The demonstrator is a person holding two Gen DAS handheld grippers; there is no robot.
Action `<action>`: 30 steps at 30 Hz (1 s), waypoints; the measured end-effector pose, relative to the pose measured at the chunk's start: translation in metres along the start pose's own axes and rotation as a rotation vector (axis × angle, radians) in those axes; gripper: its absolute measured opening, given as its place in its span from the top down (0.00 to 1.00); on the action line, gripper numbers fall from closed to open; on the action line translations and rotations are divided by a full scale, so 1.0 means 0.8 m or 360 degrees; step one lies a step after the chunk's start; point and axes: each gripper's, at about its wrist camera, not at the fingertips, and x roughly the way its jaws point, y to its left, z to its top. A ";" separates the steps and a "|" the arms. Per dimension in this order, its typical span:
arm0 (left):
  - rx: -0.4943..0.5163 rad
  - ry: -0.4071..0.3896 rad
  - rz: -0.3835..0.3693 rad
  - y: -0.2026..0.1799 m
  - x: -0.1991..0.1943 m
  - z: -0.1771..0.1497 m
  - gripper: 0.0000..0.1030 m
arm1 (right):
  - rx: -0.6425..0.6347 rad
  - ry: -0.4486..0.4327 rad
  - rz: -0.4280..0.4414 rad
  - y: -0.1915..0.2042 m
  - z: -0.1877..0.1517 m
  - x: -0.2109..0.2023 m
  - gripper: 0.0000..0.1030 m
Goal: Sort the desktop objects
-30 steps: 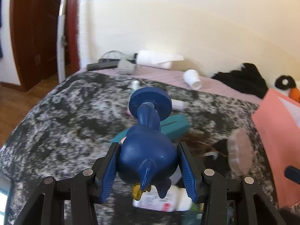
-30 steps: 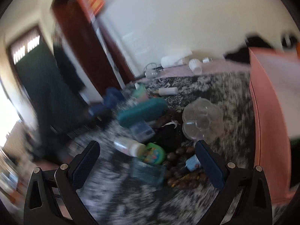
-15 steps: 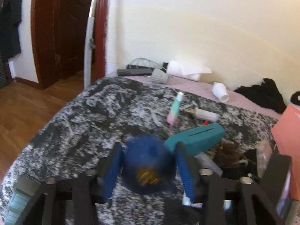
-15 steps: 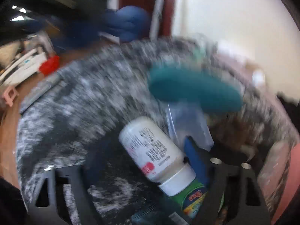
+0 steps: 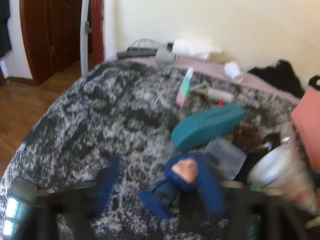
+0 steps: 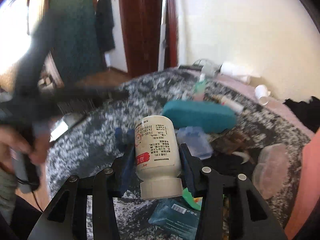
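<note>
Gripping a white bottle (image 6: 157,152) between its blue pads, the right claw (image 6: 156,158) has just been closing, and the bottle is lying with its cap toward the camera and its printed label facing up. The left claw (image 5: 160,188) has just been opening and is standing released; a blue toy (image 5: 180,178) with an orange tip is lying blurred between its fingers, nearer the right one, and whether that finger touches it cannot be told. Ahead of the right claw a clear box (image 6: 195,142) is sitting just beside a long teal case (image 6: 200,116); what either holds cannot be told. Below the bottle's cap a bluish packet (image 6: 176,220) is lying on the mottled grey-and-white cover (image 5: 100,120). Beyond the cover a cream wall (image 5: 220,16) and a dark red door (image 5: 50,24) are showing.
</note>
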 end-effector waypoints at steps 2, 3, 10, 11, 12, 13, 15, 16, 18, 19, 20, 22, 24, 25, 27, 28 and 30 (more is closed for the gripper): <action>0.0035 0.0058 0.0006 -0.005 0.019 -0.008 0.23 | 0.0094 -0.0067 0.0029 -0.009 0.006 -0.023 0.54; 0.0056 0.0087 0.0002 -0.009 0.028 -0.012 0.22 | 0.0132 -0.0099 0.0044 -0.012 0.007 -0.034 0.54; 0.0349 0.0284 0.0091 -0.050 0.115 -0.045 0.13 | 0.0256 -0.0277 0.0115 -0.026 0.012 -0.104 0.54; 0.0343 0.0244 0.0093 -0.052 0.115 -0.042 0.18 | 0.0269 -0.0302 0.0122 -0.031 0.014 -0.110 0.54; 0.0318 0.0254 0.0072 -0.051 0.115 -0.037 0.18 | 0.0285 -0.0317 0.0126 -0.033 0.014 -0.115 0.54; 0.0260 0.0249 0.0070 -0.048 0.113 -0.031 0.19 | 0.0305 -0.0334 0.0126 -0.037 0.015 -0.121 0.54; 0.0141 0.0235 0.0070 -0.042 0.107 -0.020 0.21 | 0.0340 -0.0364 0.0122 -0.044 0.016 -0.131 0.54; 0.0111 0.0196 0.0062 -0.042 0.097 -0.014 0.25 | 0.0356 -0.0376 0.0118 -0.047 0.016 -0.135 0.54; 0.0064 0.0118 0.0052 -0.046 0.076 -0.003 0.51 | 0.0390 -0.0402 0.0107 -0.057 0.017 -0.143 0.54; 0.0047 0.0083 0.0052 -0.050 0.065 0.002 0.51 | 0.0398 -0.0416 0.0098 -0.060 0.017 -0.148 0.54; 0.0069 0.0020 0.0080 -0.061 0.049 0.007 0.51 | 0.0403 -0.0441 0.0076 -0.063 0.019 -0.155 0.54; 0.0099 -0.0081 0.0096 -0.081 0.022 0.013 0.51 | 0.0417 -0.0491 0.0053 -0.066 0.020 -0.172 0.54; 0.0103 -0.0135 0.0037 -0.099 0.002 0.017 0.51 | 0.0448 -0.0554 0.0037 -0.070 0.020 -0.193 0.54; 0.0102 -0.0154 -0.0004 -0.109 -0.006 0.019 0.51 | 0.0457 -0.0577 0.0024 -0.072 0.020 -0.201 0.54; 0.0150 -0.0219 -0.0030 -0.133 -0.023 0.021 0.51 | 0.0472 -0.0609 -0.0012 -0.077 0.018 -0.215 0.54; 0.0175 -0.0242 -0.0052 -0.146 -0.032 0.023 0.51 | 0.0480 -0.0619 -0.0021 -0.078 0.017 -0.222 0.54; 0.0203 -0.0275 -0.0099 -0.167 -0.044 0.028 0.51 | 0.0504 -0.0640 -0.0055 -0.083 0.010 -0.236 0.54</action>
